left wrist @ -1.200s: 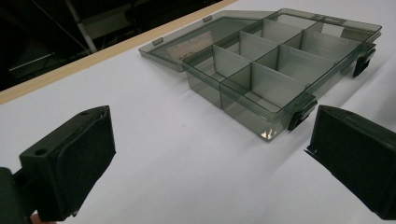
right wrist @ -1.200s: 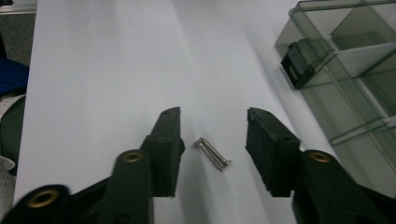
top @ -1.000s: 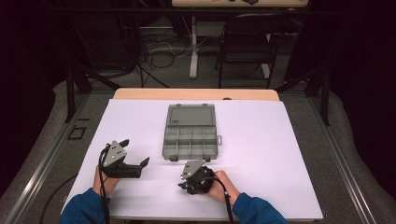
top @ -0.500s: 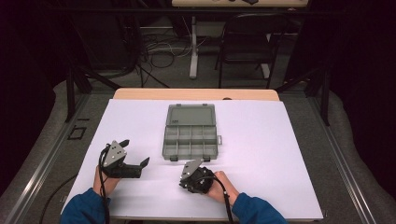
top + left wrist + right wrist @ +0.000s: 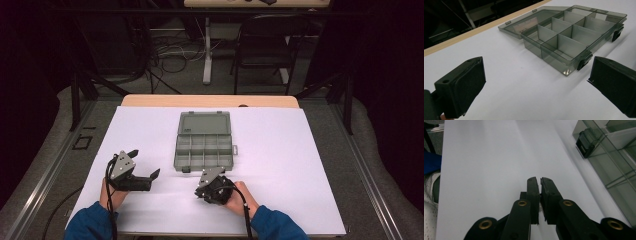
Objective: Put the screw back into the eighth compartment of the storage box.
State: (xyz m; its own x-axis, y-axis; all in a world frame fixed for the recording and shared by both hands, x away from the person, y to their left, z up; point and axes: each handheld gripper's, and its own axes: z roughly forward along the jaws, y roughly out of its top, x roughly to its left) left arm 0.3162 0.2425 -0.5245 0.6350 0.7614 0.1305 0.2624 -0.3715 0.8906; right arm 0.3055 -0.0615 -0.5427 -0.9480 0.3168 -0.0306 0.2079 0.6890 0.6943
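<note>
Organizer box [image 5: 204,144], smoky grey plastic with its lid lying open flat behind it, sits near the middle of the white sheet [image 5: 300,165] that covers my table; its divided compartments look bare. Going from left to right: my left gripper [image 5: 142,165] rests on the sheet at the near left, jaws spread wide with nothing between them, pointing toward the box. My right gripper [image 5: 201,191] lies just in front of the box's near edge, its jaws having just been closing and now pressed together on nothing. A strip of pale wood tabletop [image 5: 210,101] shows beyond the sheet. Behind it the room is dark, with a black chair [image 5: 270,47], loose cables [image 5: 170,50] on grey floor and a white table leg [image 5: 207,50].
</note>
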